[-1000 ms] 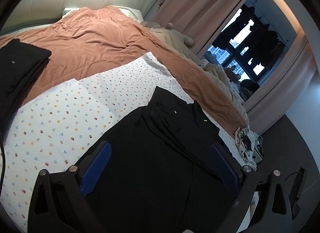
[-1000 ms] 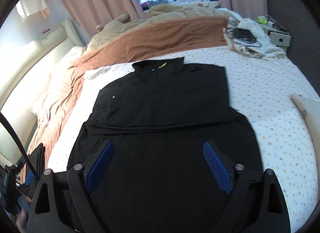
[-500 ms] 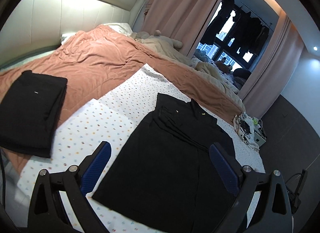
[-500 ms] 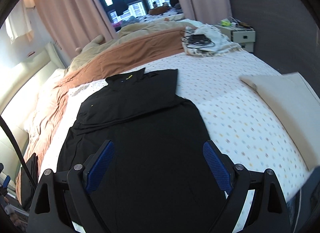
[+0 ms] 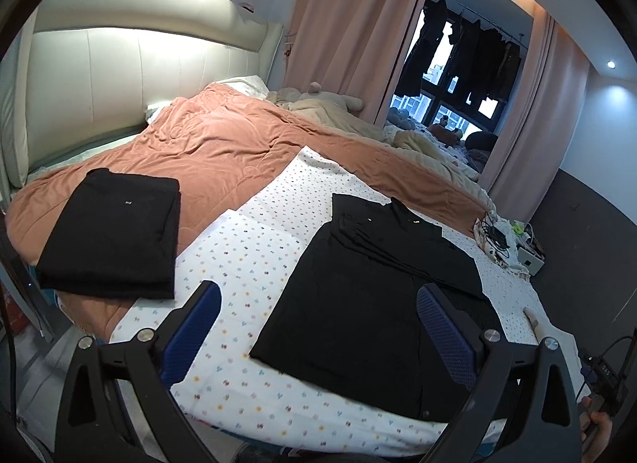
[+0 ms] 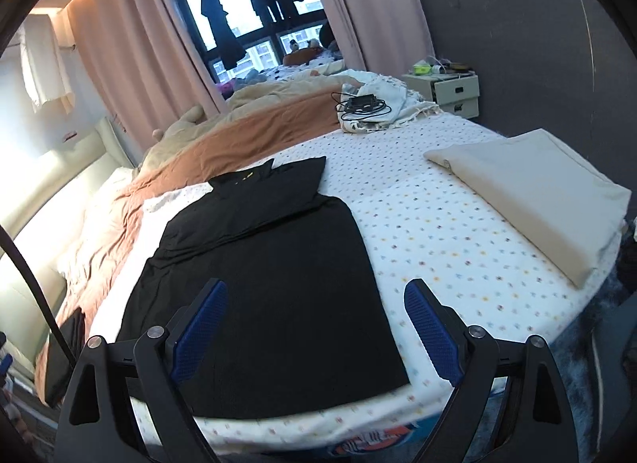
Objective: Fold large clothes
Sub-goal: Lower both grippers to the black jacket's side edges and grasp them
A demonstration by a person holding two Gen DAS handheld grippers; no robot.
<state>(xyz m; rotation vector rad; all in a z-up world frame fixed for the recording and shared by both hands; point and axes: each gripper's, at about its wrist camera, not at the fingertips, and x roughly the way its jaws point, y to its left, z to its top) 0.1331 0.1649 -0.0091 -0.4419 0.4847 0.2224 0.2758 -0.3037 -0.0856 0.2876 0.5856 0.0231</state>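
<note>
Pretty clearly somebody's bedroom at home that I'm working in. Big bed (image 5: 247, 264) with a dotted sheet takes up most of the room, a padded cream headboard (image 5: 131, 77) at its head, and a rust-coloured duvet (image 5: 223, 152) bunched along its far side. Beyond the bed, pink curtains (image 5: 350, 25) frame a window (image 6: 254, 37) with clothes hanging to dry, and a small nightstand (image 6: 454, 92) sits at the bed's far corner.
</note>
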